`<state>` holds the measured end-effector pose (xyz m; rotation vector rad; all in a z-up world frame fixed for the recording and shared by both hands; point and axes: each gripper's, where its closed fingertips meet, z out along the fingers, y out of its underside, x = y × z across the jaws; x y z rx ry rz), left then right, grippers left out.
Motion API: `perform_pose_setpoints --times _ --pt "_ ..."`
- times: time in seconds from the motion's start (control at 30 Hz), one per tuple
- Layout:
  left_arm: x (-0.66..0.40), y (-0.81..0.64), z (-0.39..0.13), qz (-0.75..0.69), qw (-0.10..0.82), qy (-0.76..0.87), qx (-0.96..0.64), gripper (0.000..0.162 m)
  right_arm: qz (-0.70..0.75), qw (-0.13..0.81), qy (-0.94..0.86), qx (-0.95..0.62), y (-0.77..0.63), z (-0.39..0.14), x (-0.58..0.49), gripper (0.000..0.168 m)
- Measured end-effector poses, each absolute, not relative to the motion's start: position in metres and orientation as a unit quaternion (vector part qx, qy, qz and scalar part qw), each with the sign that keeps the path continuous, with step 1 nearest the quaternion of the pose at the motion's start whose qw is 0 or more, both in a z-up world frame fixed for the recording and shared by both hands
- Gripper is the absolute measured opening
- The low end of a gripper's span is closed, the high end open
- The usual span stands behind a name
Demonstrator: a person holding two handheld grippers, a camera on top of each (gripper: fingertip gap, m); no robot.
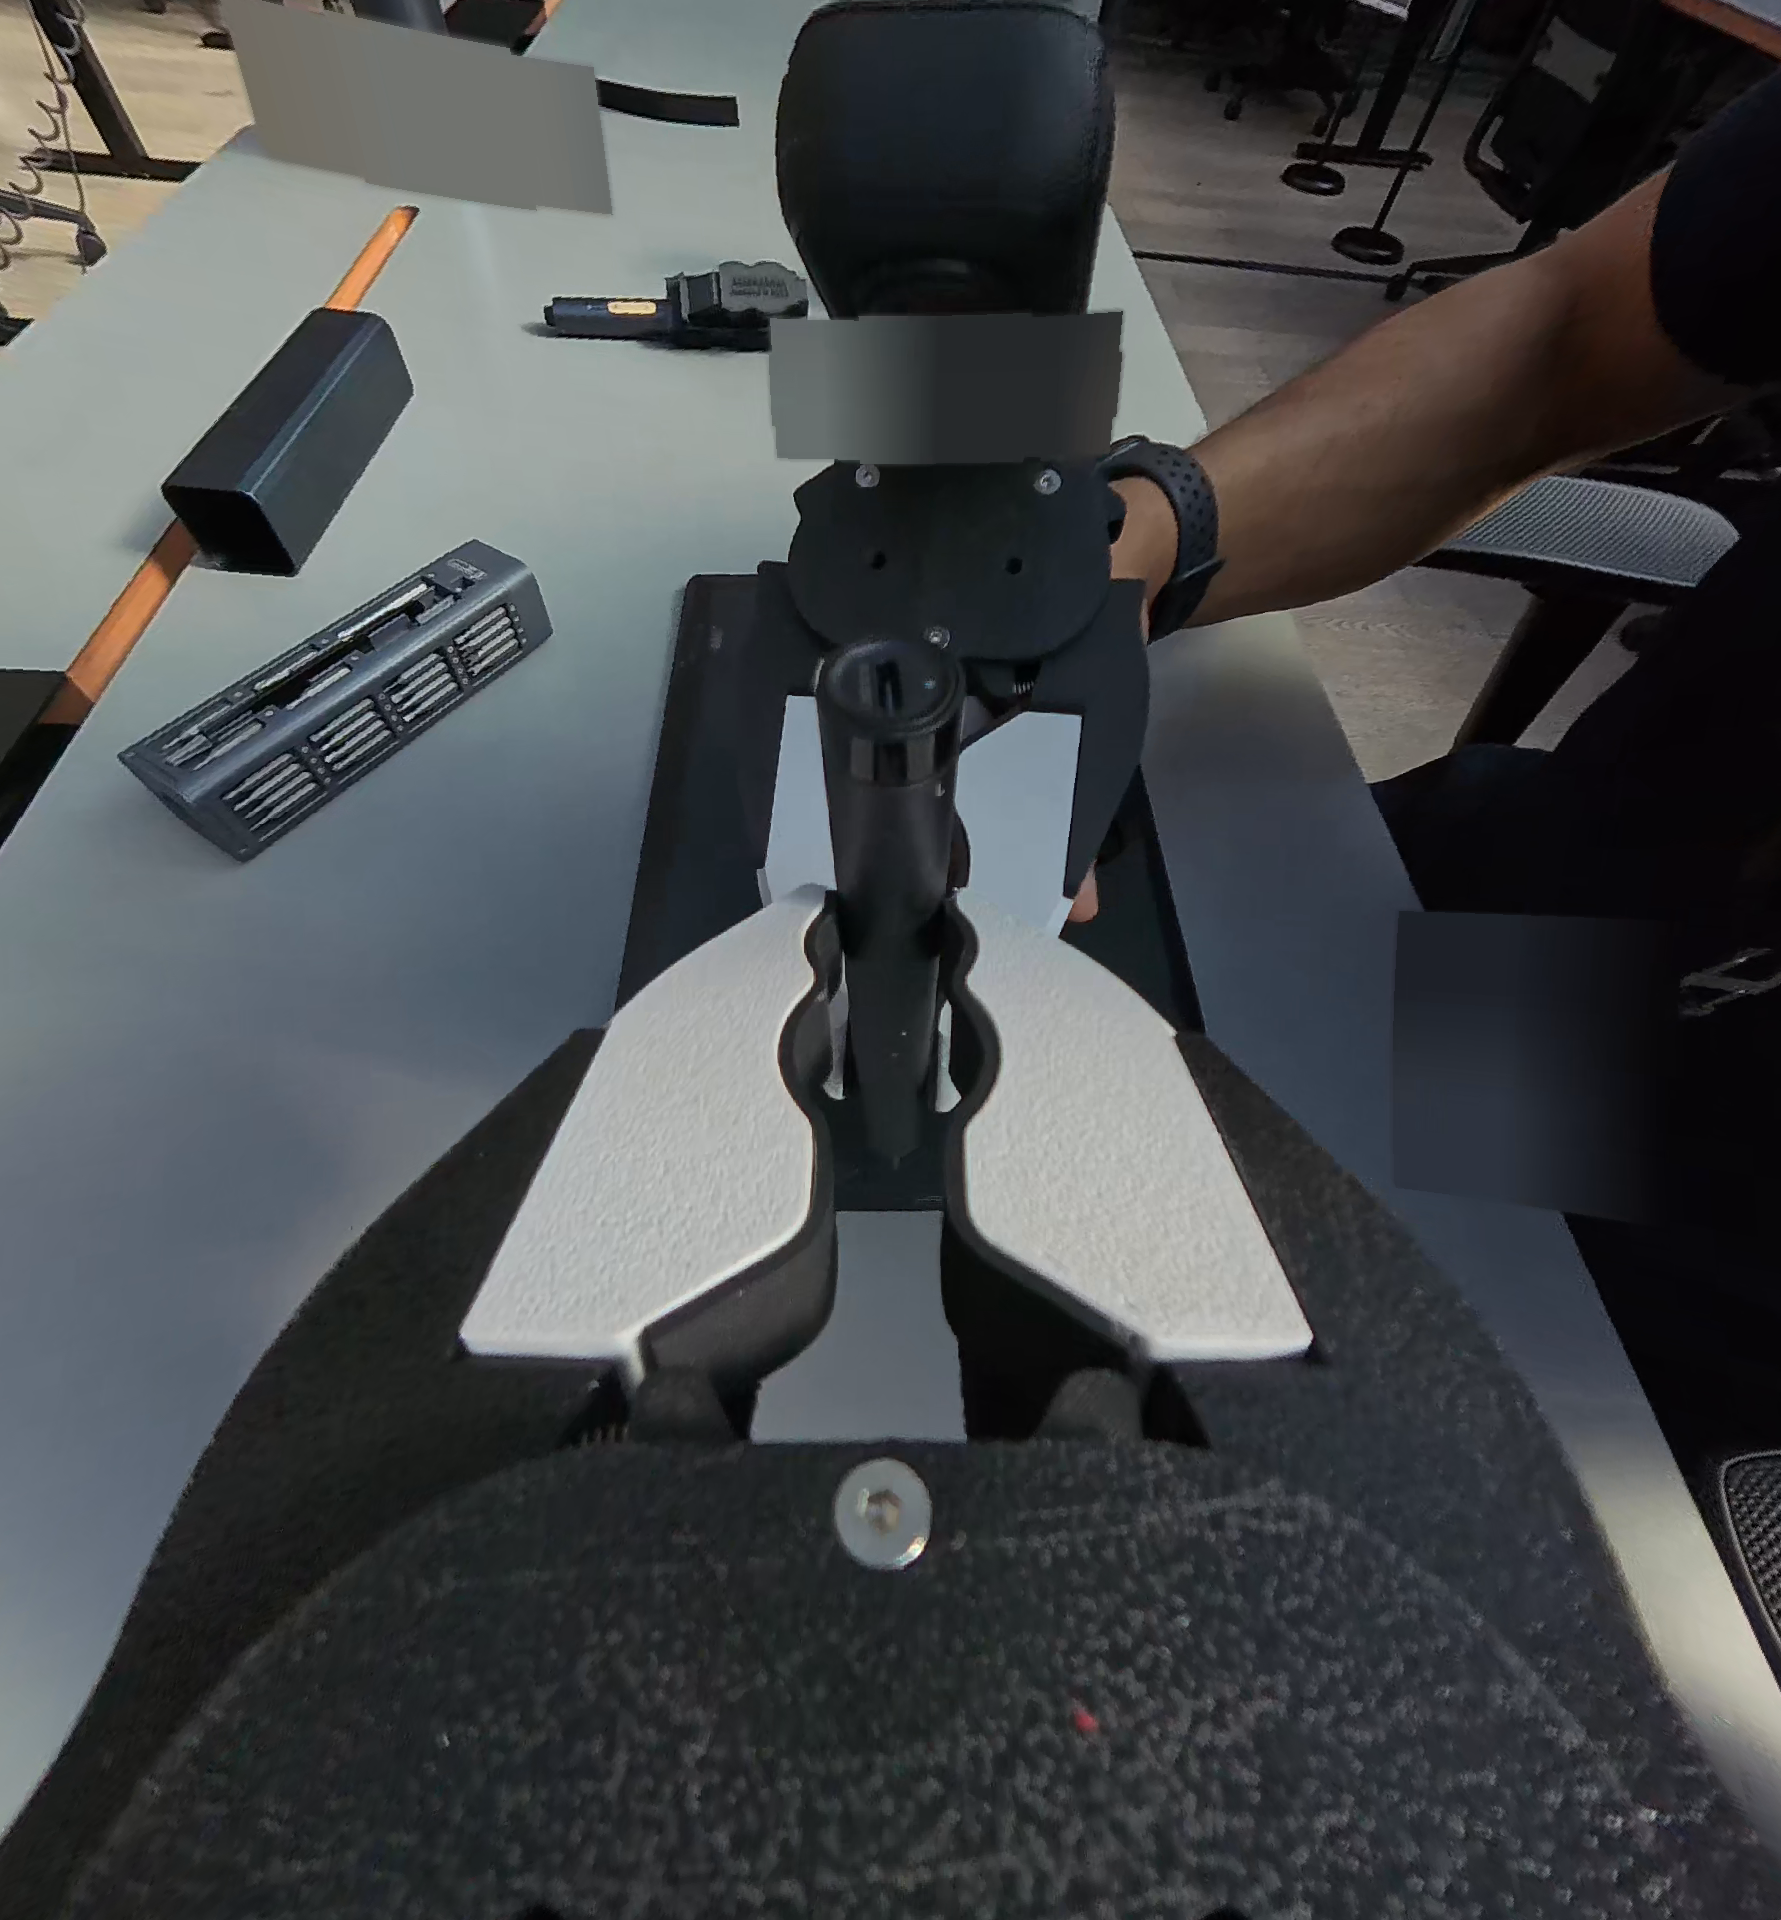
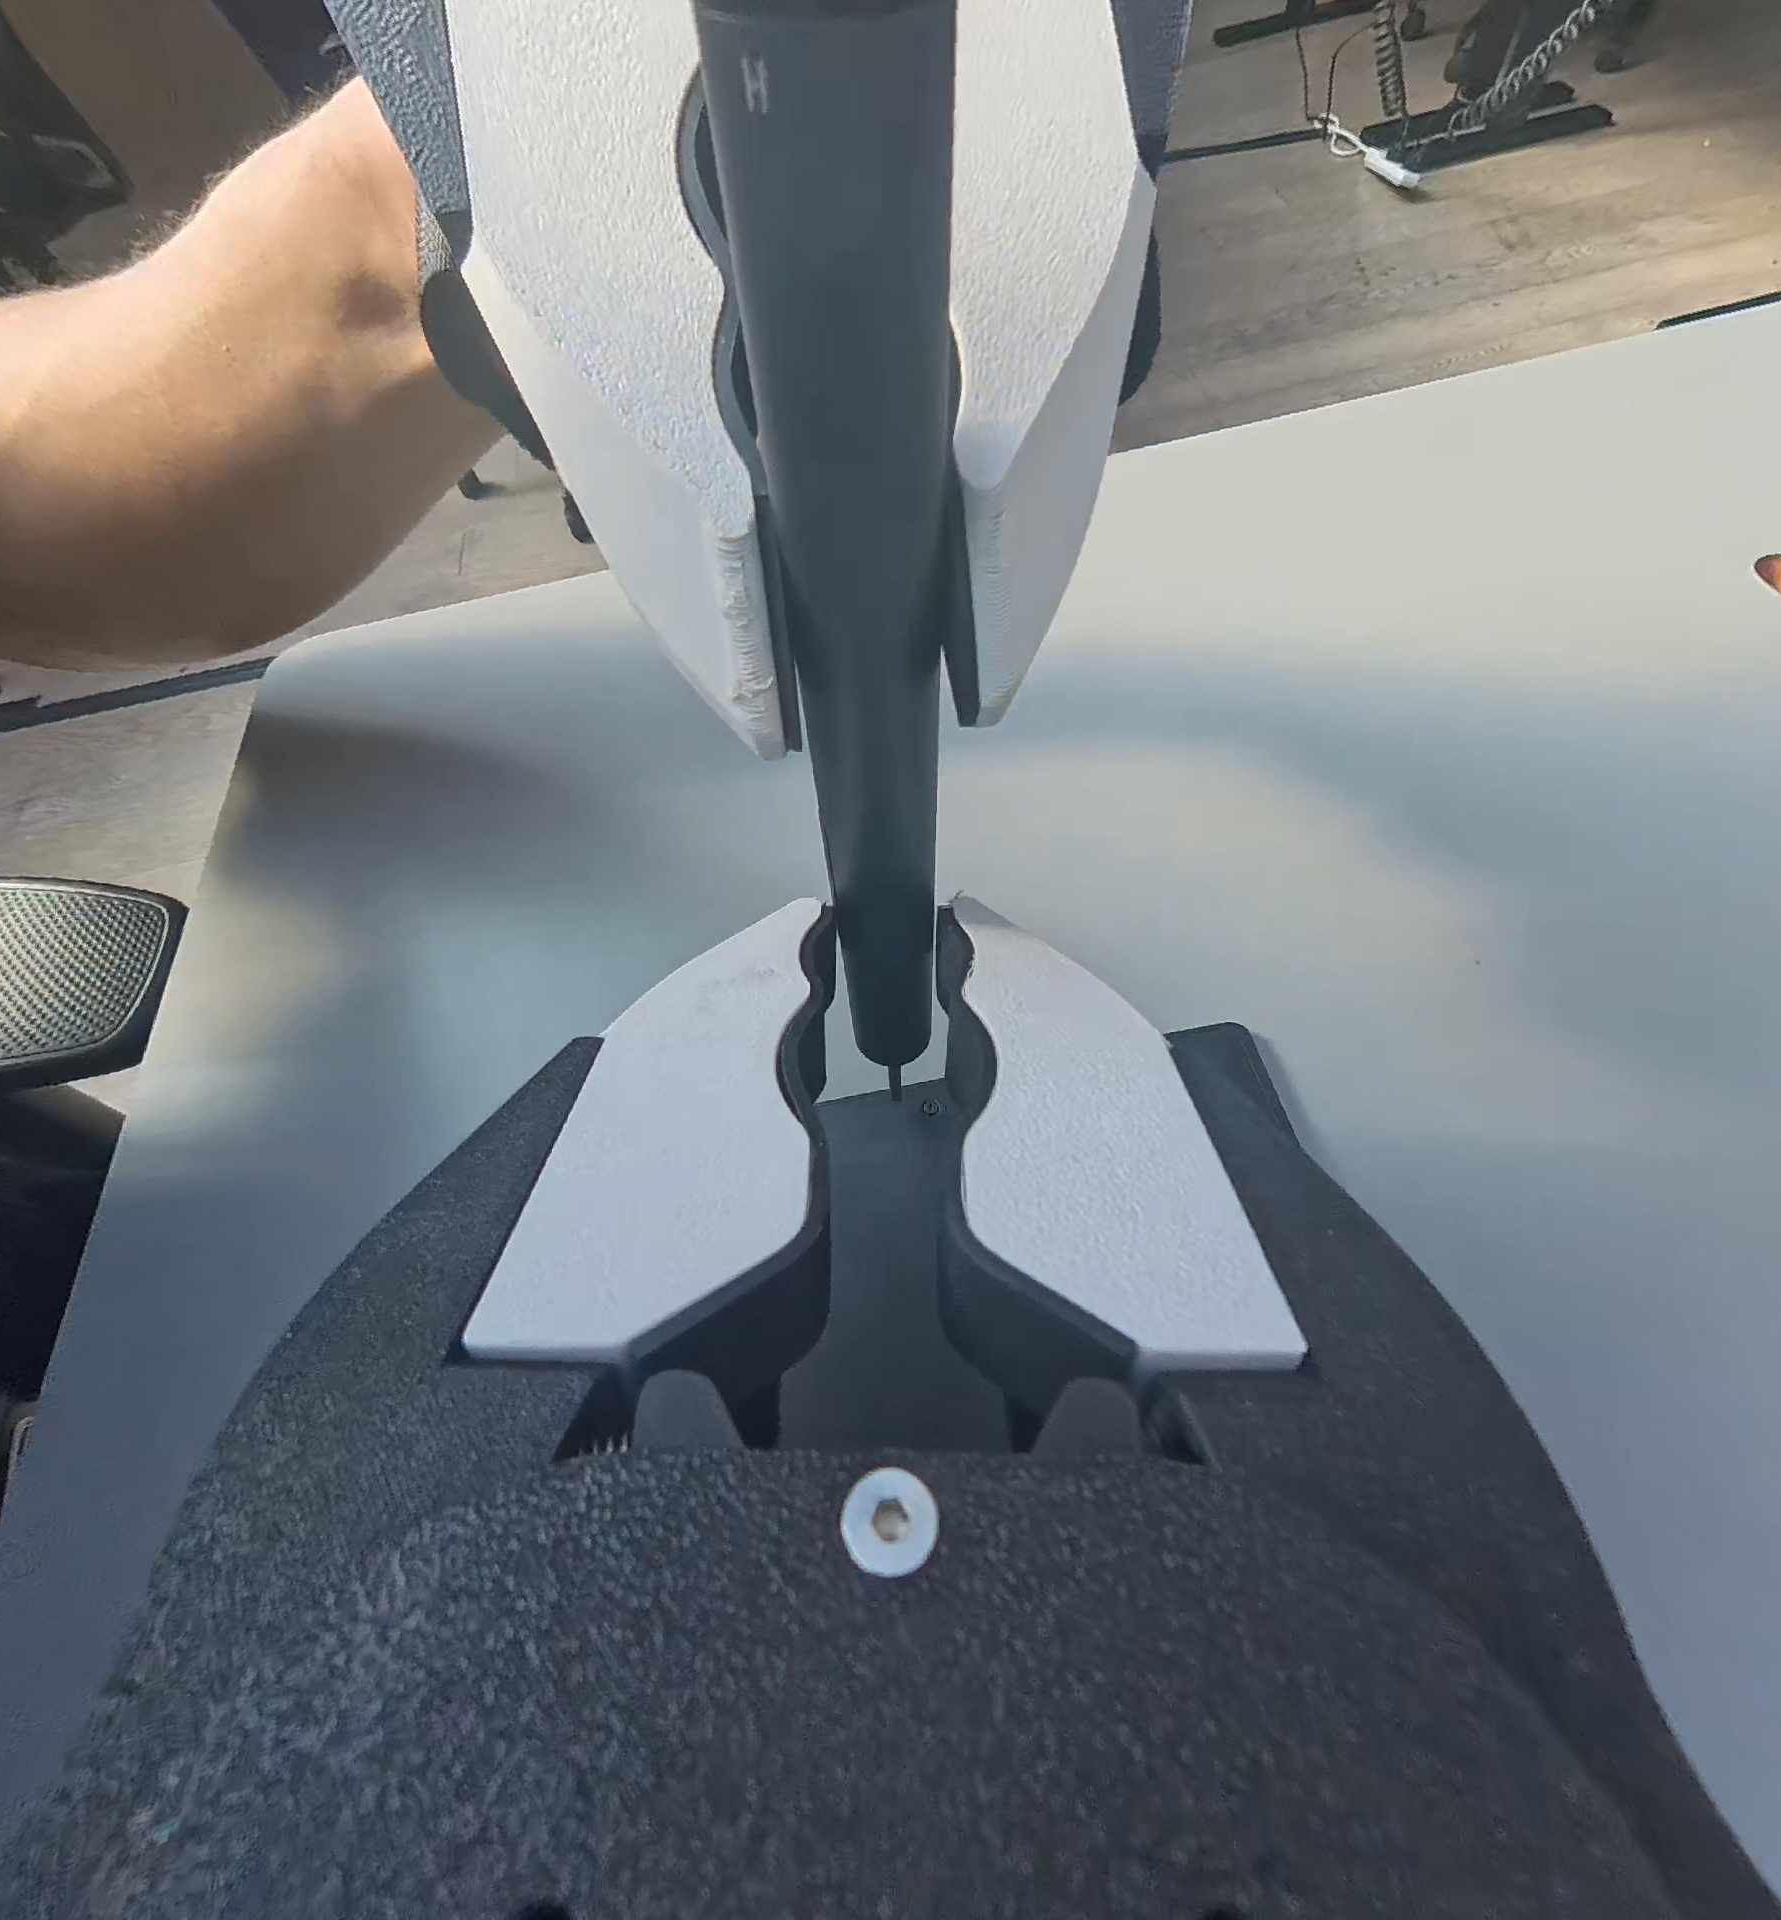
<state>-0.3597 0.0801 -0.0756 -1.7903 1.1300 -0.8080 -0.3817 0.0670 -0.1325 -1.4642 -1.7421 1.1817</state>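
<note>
Left gripper (image 1: 891,914) is seen nearest, its white fingers closed firmly on the waist of a black pen-shaped screwdriver (image 1: 891,790). The screwdriver is held steeply, cap at 12 o'clock and thin tip pointed down, seemingly so that the tip bears straight onto the work. The tip is set on a flat black panel (image 1: 699,831), just beside a small screw (image 2: 930,1108) near the panel's edge. The panel is laid flat on a pale grey table (image 1: 450,1039).

Right gripper (image 2: 886,914) is faced toward the left one from 12 o'clock. Its fingers are parted a little and lowered over the panel either side of the tip; nothing is seen clamped between them, and the panel appears to be steadied by them. A wrist with a dark watch (image 1: 1177,540) is reached in from 2 o'clock behind it, arm nearly straight. The left forearm (image 2: 190,416) is raised above the table.

At 10 o'clock an open tray of screwdriver bits (image 1: 346,696) is laid, with an empty black sleeve (image 1: 294,436) beyond. A black chair headrest (image 1: 943,156) is seen farthest, at 12 o'clock.
</note>
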Motion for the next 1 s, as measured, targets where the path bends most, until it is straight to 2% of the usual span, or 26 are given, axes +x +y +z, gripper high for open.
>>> perform_pose_setpoints --times 1.0 --pt "-0.3587 0.0856 -0.0817 -0.323 0.444 0.453 -0.702 0.018 0.435 0.283 -0.645 -0.561 0.0738 -0.1416 -0.3818 0.019"
